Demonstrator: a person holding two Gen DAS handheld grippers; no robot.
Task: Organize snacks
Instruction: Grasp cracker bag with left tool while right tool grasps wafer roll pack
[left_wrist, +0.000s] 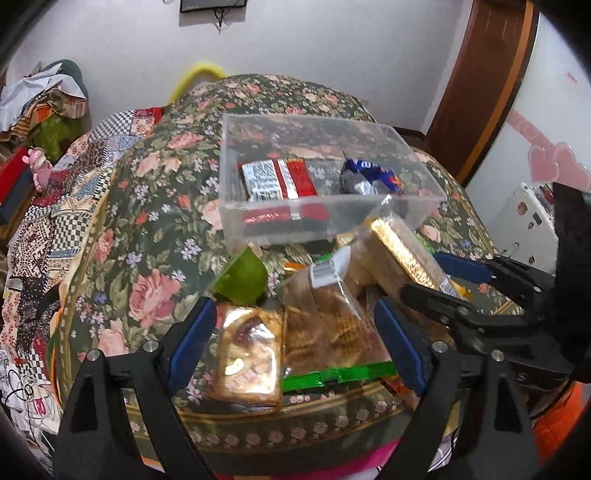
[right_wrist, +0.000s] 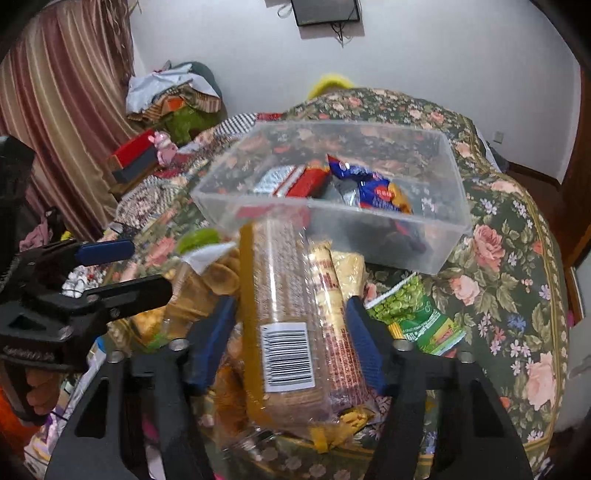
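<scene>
A clear plastic box (left_wrist: 417, 206) (right_wrist: 452, 236) stands on the floral cloth and holds a red-and-silver snack pack (left_wrist: 277, 179) (right_wrist: 295, 181) and a blue packet (left_wrist: 369, 177) (right_wrist: 380, 192). My right gripper (right_wrist: 291, 336) (left_wrist: 439, 280) is shut on a long biscuit pack (right_wrist: 280, 306) (left_wrist: 402, 251), lifted and tilted toward the box. My left gripper (left_wrist: 295, 347) (right_wrist: 110, 269) is open over a clear cracker bag (left_wrist: 325, 325) and a wafer pack (left_wrist: 247, 358).
A green pea packet (right_wrist: 410, 310) lies right of the biscuit pack. A lime-green packet (left_wrist: 243, 277) (right_wrist: 201, 238) lies before the box. A patchwork quilt (left_wrist: 55, 221), piled clothes (left_wrist: 48, 99) and a wooden door frame (left_wrist: 484, 88) surround the table.
</scene>
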